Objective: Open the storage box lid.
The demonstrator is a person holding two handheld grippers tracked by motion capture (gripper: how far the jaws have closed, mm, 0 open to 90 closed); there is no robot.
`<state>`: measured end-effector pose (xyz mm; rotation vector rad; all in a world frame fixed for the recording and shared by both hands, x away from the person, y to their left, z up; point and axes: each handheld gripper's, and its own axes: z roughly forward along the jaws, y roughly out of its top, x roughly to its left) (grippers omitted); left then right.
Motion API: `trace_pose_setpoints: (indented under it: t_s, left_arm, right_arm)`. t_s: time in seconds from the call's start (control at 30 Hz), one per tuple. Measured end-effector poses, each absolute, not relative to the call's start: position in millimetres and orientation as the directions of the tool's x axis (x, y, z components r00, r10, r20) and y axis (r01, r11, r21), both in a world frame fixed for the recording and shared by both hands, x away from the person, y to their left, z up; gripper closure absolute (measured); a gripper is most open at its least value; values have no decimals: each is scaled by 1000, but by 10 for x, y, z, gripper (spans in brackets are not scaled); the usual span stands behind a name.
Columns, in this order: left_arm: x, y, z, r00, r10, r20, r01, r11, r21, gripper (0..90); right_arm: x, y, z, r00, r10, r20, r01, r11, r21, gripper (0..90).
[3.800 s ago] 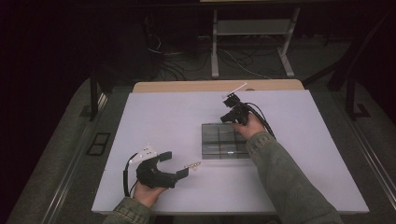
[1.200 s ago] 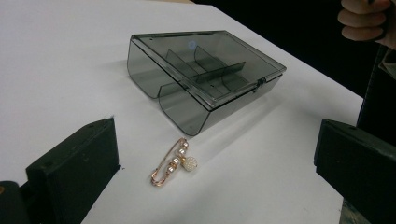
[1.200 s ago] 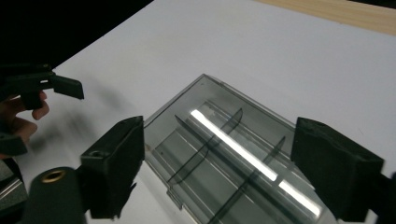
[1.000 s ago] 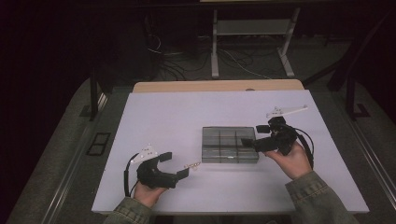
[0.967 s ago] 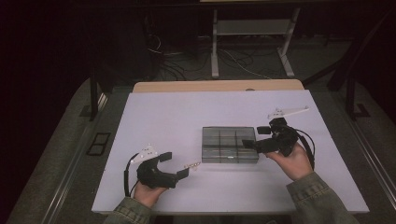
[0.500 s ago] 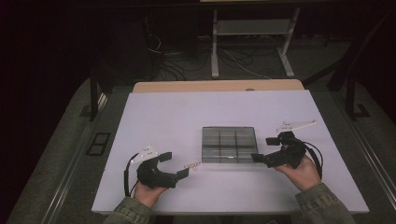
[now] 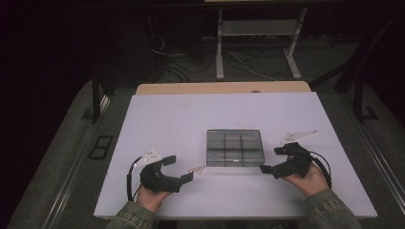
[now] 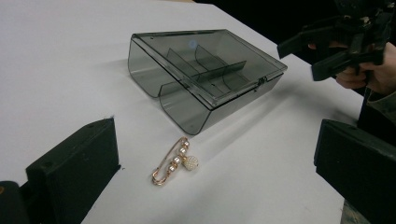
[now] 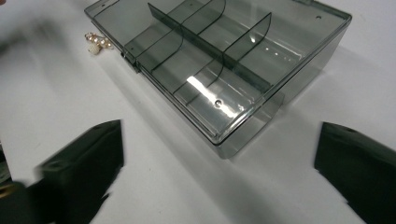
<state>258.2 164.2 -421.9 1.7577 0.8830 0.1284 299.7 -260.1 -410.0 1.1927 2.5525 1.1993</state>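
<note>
On the white worktop (image 7: 167,119), the left claw (image 7: 177,168) rests low at the near left, jaws spread wide and holding nothing. Just ahead of it, between its jaws in the left claw view, lies a gold safety-pin brooch with pearl beads (image 8: 175,161), flat on the worktop. Beyond the brooch, close but apart from it, sits a smoky transparent compartment box (image 7: 234,147) with its lid closed and dividers visible inside. The right claw (image 7: 279,160) hovers just right of the box, jaws wide and empty, pointing toward the box's near corner.
</note>
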Motion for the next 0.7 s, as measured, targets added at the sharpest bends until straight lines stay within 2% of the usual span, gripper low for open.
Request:
trace_pose_setpoints:
  t_s: [0.03, 0.1, 0.17, 0.37, 0.7]
  left_arm:
    - [2583, 1641, -4220, 716, 615, -330, 495, -115, 861, 0]
    - [2583, 1633, -4221, 718, 612, -332, 496, -115, 861, 0]
    - [2580, 1629, -4219, 719, 612, -330, 495, -118, 861, 0]
    - [2581, 1626, -4221, 719, 611, -330, 495, -117, 861, 0]
    - [2582, 1623, -4220, 722, 611, -324, 492, -124, 861, 0]
  right_arm:
    - [2998, -2611, -4113, -699, 671, 246, 616, 391, 684, 162]
    - [3013, -2626, -4138, -700, 666, 257, 623, 394, 676, 175]
    - [3025, -2641, -4156, -701, 660, 270, 629, 394, 670, 255]
    - [3029, -2642, -4184, -709, 651, 272, 630, 410, 660, 404]
    - [3014, -2590, -4194, -730, 639, 243, 607, 443, 660, 539]
